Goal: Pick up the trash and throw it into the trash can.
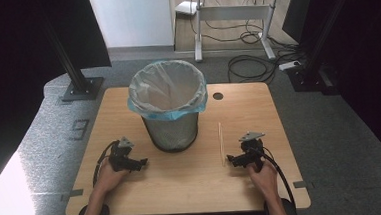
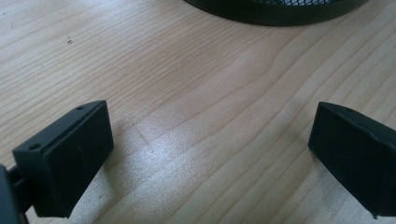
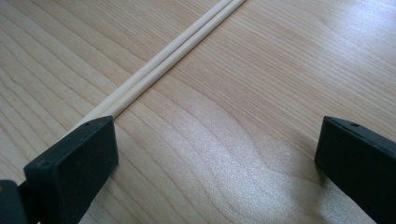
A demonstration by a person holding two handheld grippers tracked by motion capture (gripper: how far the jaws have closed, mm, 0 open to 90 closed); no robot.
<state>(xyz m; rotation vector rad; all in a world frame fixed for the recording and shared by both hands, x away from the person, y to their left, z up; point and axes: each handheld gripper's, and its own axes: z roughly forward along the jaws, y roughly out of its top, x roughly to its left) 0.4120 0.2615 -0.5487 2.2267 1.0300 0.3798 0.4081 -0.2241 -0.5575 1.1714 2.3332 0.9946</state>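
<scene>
Fingers (image 3: 70, 170) on the right gripper (image 1: 239, 159) are spread wide, nothing held, and the chopsticks (image 3: 163, 67) run just past the left one. Left gripper (image 1: 138, 164) gapes too, near the bin (image 1: 169, 105) on the worktop (image 1: 193, 182).

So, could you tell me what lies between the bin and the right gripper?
In the high view, a pair of chopsticks lies on the table between the mesh bin and the right gripper, beside its jaws.
</scene>
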